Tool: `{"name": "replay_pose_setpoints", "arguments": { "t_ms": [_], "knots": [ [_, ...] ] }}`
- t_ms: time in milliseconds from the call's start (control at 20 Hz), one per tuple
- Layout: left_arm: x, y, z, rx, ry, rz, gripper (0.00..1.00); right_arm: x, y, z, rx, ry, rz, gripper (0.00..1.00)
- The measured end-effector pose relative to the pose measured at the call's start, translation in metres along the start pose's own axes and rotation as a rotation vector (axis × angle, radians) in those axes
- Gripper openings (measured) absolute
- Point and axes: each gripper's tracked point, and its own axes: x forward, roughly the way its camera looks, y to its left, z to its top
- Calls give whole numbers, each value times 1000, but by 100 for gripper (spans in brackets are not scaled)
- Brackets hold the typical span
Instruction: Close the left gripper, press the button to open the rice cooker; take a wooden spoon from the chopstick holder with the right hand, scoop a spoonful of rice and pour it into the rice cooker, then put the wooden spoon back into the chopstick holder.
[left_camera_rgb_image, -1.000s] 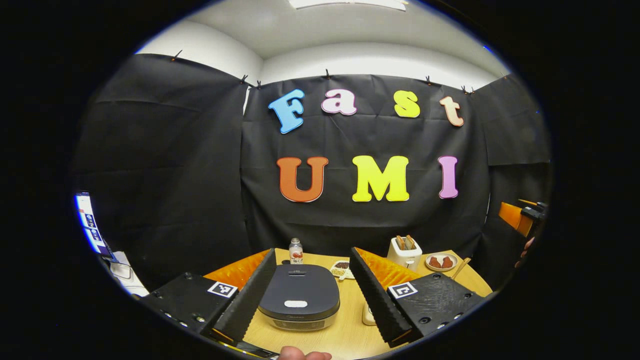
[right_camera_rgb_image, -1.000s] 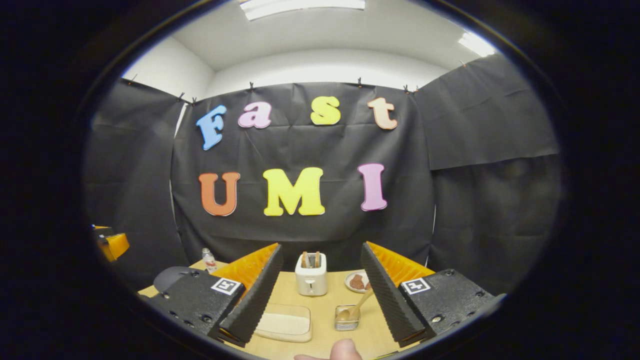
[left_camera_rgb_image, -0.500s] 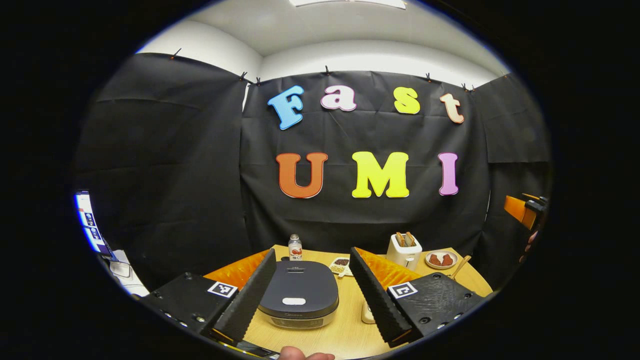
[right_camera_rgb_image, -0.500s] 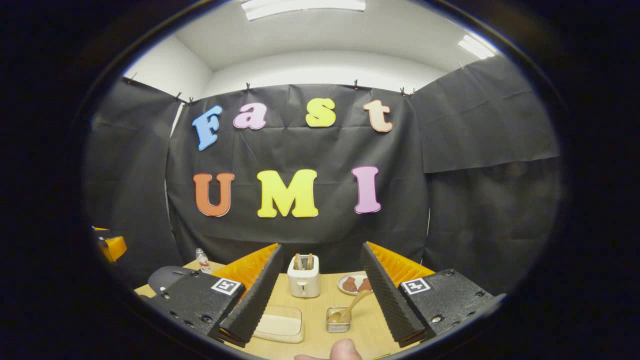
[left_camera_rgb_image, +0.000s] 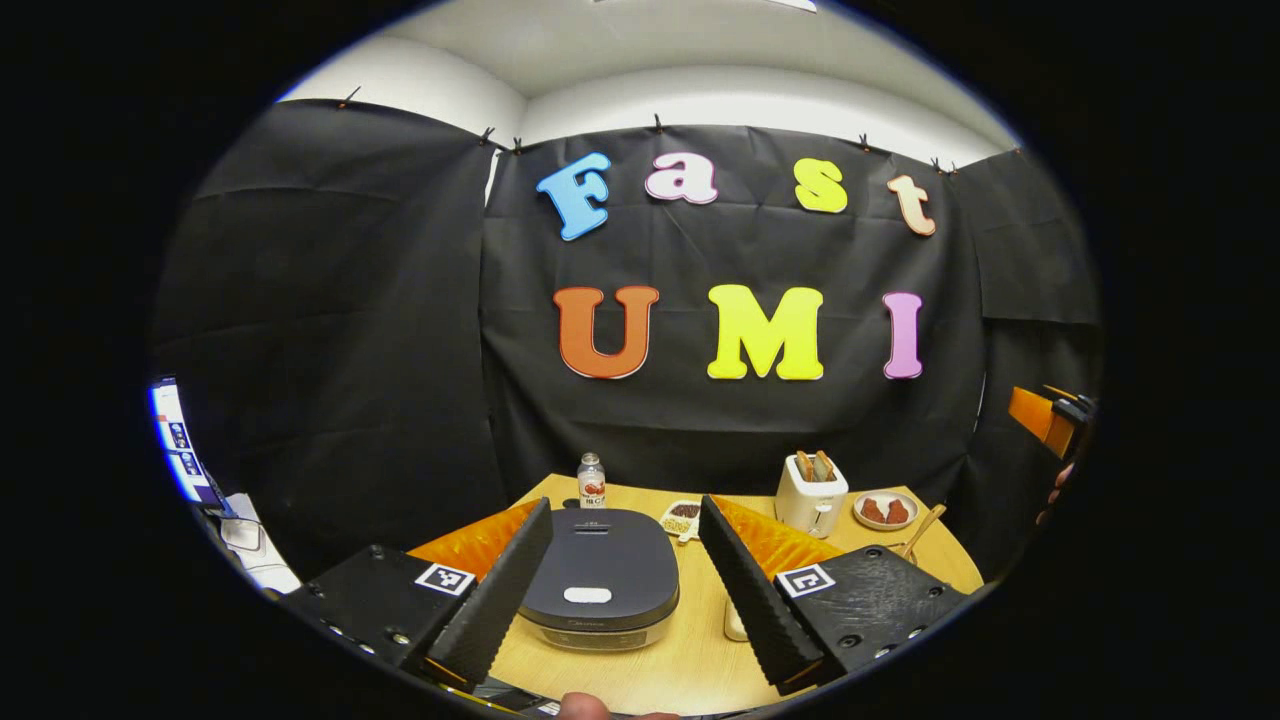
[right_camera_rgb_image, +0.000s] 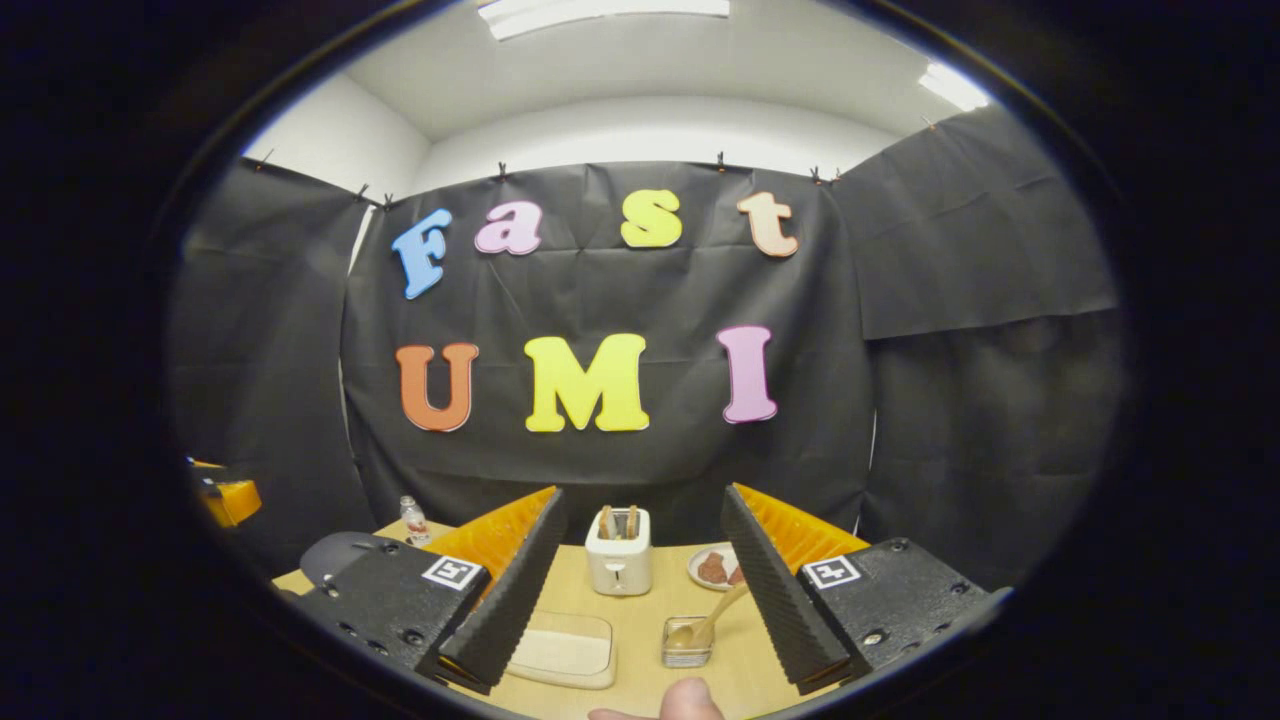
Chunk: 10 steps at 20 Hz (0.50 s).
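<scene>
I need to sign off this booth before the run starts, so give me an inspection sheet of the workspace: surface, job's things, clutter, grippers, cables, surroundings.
Surface: light wooden table, dry and unmarked where visible.
Job's things: rice cooker lid shut, white button unpressed; wooden spoon leaning in the metal holder; pale tray beside it, contents cannot be told.
Clutter: toaster with slices, plate of food, small bottle, small dish.
Grippers: left gripper jaws open, framing the cooker; right gripper jaws open, holding nothing.
Cables: nothing seen on the table.
Surroundings: black cloth wall, lit screen at far left.
</scene>
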Motion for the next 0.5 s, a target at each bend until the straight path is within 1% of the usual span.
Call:
{"name": "replay_pose_setpoints", "arguments": {
  "t_ms": [150, 200, 250, 300, 350, 450, 500],
  "knots": [
    [10, 6, -17, -19, 88, -9, 94, 7, -3, -2, 0, 2, 6, 100],
    [14, 10, -25, -29, 128, -7, 84, 11, -6, -1, -1, 1, 4, 100],
    [19, 12, -34, -40, 167, -11, 91, 11, -11, -2, -1, 1, 0, 100],
    [21, 15, -40, -44, 205, -11, 91, 13, -16, -1, 2, -2, -8, 100],
    [26, 19, -45, -48, 229, -11, 88, 15, -21, -2, 6, -3, -18, 100],
    [36, 27, -56, -39, 278, 3, 56, 17, -33, -6, 15, 3, -42, 100],
    [41, 29, -63, -41, 310, -3, 46, 18, -38, -10, 20, 12, -54, 100]
  ]
}}
